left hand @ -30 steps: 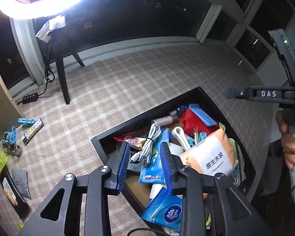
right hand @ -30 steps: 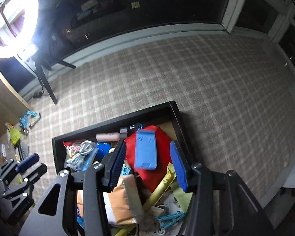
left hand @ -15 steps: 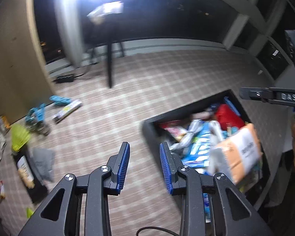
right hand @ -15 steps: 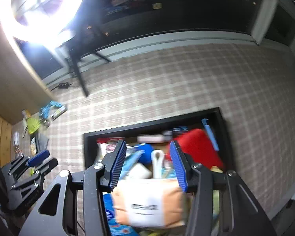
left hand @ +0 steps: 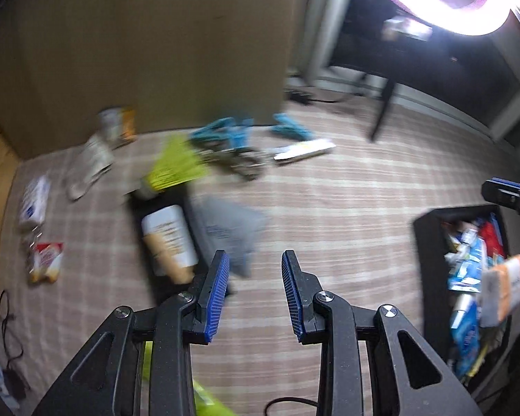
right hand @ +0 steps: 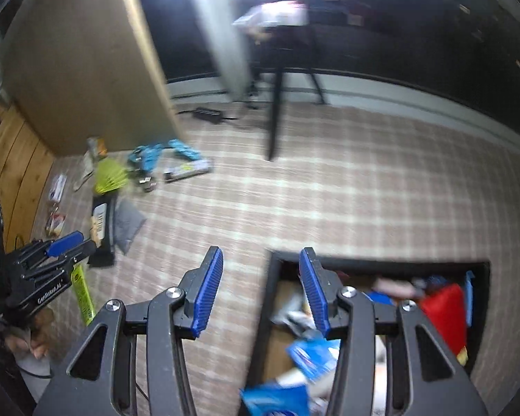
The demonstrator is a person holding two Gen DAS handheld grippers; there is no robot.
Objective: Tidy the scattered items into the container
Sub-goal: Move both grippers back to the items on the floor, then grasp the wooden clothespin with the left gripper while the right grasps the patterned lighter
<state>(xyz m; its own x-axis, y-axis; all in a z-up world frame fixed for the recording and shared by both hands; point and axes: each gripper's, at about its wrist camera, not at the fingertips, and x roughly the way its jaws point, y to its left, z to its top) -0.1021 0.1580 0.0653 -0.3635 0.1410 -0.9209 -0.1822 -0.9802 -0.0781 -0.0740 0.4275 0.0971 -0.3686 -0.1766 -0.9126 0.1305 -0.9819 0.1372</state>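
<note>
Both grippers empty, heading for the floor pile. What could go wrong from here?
1. The loose items lie crowded: the green fan touches the blue clips, so the left gripper may grab two.
2. The black bin is heaped full; the orange packet at its edge could spill.

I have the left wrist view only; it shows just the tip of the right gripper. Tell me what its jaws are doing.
Observer: The right gripper has its jaws open, with nothing between them.
Operator: Give me its position relative to the box.
Observer: It hangs over the left end of the black container. One finger is in front of the checked carpet and the other in front of the container's contents.
</note>
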